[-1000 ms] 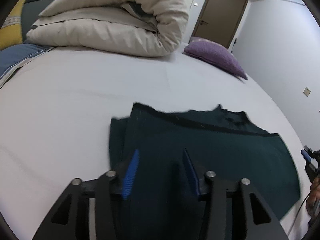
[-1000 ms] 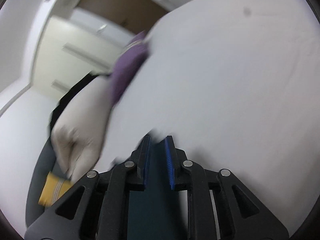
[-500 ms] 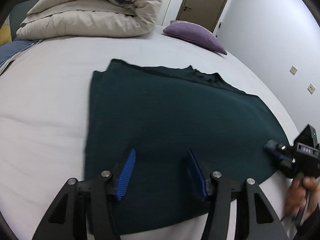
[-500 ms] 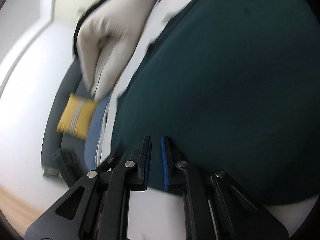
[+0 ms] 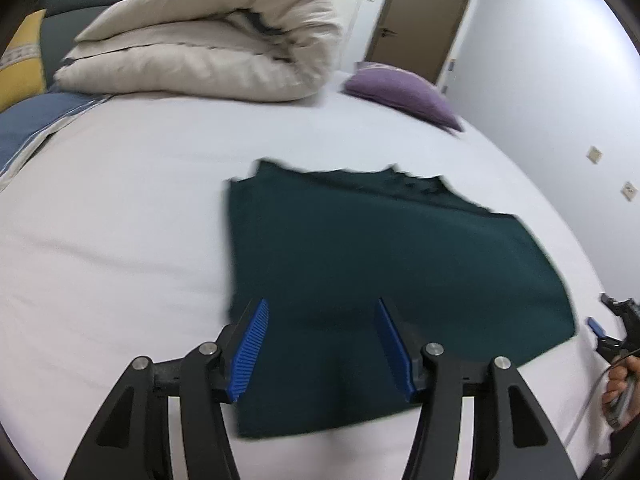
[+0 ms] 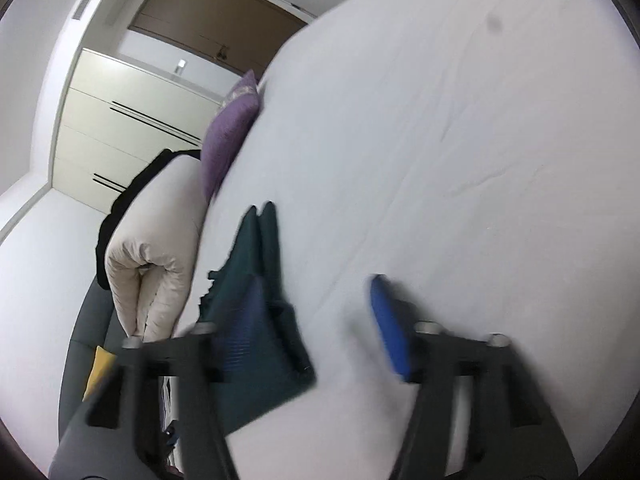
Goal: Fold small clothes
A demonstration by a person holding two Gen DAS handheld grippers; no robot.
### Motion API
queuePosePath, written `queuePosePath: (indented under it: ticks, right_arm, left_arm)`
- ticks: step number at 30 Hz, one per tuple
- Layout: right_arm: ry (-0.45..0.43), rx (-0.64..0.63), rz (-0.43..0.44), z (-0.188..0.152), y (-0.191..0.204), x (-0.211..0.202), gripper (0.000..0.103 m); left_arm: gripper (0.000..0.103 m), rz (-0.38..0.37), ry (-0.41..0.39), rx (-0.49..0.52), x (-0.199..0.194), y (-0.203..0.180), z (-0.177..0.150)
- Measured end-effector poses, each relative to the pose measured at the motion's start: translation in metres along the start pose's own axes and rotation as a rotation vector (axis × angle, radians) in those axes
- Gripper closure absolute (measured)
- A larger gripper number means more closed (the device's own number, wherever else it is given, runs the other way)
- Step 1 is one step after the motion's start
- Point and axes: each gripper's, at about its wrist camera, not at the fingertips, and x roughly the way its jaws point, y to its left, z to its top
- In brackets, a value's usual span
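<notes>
A dark green garment (image 5: pixel 372 272) lay flat on the white bed (image 5: pixel 120 208), folded into a rough rectangle with its collar edge on the far side and a narrow strip of a lower layer showing along its left edge. The left claw (image 5: pixel 320 340) hung over the garment's near edge, its blue pads (image 5: pixel 250 344) spread wide and opening further, with only the cloth below them and nothing pinched between. At the right edge of that view the right claw (image 5: pixel 612 328) sat just beside the garment's near right corner, with part of a hand (image 5: pixel 618 392) gripping its handle below.

In the right wrist view the right claw (image 6: pixel 316 320) was blurred, its jaws parting and standing wide; the garment (image 6: pixel 256 300) lay under the left pad, and bare sheet (image 6: pixel 440 160) showed between the two pads, so nothing was held.

At the far left of the bed a rolled cream duvet (image 5: pixel 208 40) rested against a grey headboard (image 5: pixel 80 8), with a yellow cushion (image 5: pixel 20 60) at the extreme left and a blue cover (image 5: pixel 28 120) near it. A purple pillow (image 5: pixel 404 92) lay to the right of the duvet, well apart from the garment. A brown door (image 5: pixel 420 20) stood beyond it.
</notes>
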Motion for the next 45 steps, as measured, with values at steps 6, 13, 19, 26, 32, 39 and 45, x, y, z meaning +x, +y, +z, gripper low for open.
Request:
queuePosePath:
  ticks: [6,13,19,26,32,39,45]
  right_arm:
    - [0.175,-0.113,0.187,-0.03,0.09,0.058,0.044]
    - [0.362,-0.174,0.231,-0.056,0.154,0.186,0.044]
    - [0.334,-0.145,0.181,-0.053,0.133,0.222,0.051]
    - [0.126,-0.132,0.057,-0.004,0.084,0.142,0.045]
    - [0.154,-0.099,0.0,0.006,0.04,0.119,0.045]
    - [0.219,-0.087,0.039,0.0,0.032,0.108,0.045]
    - [0.292,-0.126,0.023,-0.007,0.042,0.105,0.045]
  left_arm:
    - [0.037,-0.077,0.028,0.098,0.033,-0.067,0.022]
    - [0.034,0.119,0.139,0.114,0.098,-0.059,0.029]
    - [0.029,0.105,0.134,0.121,0.105,-0.052,0.028]
    - [0.028,0.11,0.124,0.128,0.103,-0.052,0.026]
    - [0.027,0.12,0.125,0.132,0.105,-0.054,0.027]
    - [0.028,0.132,0.131,0.125,0.104,-0.056,0.031]
    - [0.03,0.076,0.124,0.157,0.093,-0.086,0.032]
